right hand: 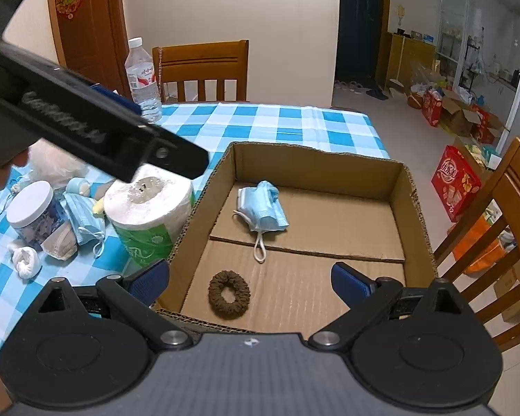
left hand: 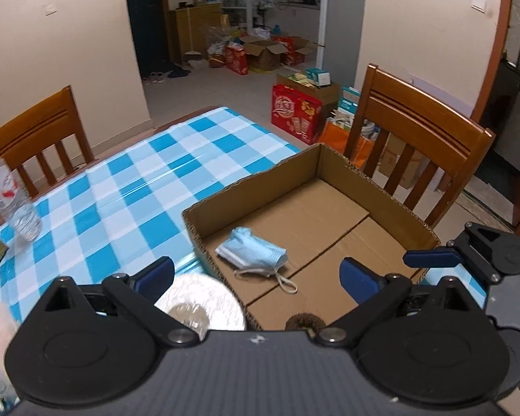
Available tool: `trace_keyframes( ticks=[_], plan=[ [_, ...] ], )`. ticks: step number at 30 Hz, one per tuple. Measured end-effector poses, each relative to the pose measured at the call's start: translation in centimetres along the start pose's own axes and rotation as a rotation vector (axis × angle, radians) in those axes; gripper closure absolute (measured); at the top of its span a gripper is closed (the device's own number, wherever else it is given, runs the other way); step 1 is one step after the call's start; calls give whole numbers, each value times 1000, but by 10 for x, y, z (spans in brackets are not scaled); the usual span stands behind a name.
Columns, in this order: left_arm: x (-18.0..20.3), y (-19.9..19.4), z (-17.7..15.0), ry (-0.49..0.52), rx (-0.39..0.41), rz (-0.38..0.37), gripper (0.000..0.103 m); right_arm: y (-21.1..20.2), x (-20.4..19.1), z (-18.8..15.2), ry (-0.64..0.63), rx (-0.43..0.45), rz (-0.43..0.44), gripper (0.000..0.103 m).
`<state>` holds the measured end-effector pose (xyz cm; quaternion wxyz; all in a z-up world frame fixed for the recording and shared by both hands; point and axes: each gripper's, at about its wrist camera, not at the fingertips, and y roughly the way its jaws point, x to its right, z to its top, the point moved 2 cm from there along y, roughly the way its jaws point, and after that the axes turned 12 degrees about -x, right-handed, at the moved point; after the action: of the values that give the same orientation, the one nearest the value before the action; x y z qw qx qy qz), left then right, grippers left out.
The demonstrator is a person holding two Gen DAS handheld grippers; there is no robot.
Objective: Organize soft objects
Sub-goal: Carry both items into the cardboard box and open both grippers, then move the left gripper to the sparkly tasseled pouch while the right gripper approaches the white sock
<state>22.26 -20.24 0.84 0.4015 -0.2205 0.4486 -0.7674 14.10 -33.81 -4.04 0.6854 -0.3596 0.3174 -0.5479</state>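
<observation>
On the checked tablecloth (right hand: 260,121), at left, soft items not yet sorted are shown: a knotted white cloth (right hand: 26,260), a blue face mask (right hand: 85,217) and a toilet roll (right hand: 149,208), just beside the cardboard box (right hand: 417,228). Inside the box, a folded mask (right hand: 265,211) and a brown scrunchie (right hand: 229,296) are already laid. The left gripper (left hand: 256,274) and right gripper (right hand: 249,279) are held empty, fingers apart; a between-placements step is inferred, and a reach leftward to the loose mask is judged necessary.
</observation>
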Motion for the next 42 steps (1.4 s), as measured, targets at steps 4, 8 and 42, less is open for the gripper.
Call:
trace_keyframes(
  ticks=[4,8,42],
  plan=[
    [-3,-14,-16,-43,13,21,2,-1,-6,0,-9,-3,14,2],
    [-6,-27,-35,-78,31,32,2,-3,-17,-3,-32,1,45,2],
    [-130,-49,-238,-334,-81,155,1,20,-186,-17,-239,-124,30,0]
  ],
)
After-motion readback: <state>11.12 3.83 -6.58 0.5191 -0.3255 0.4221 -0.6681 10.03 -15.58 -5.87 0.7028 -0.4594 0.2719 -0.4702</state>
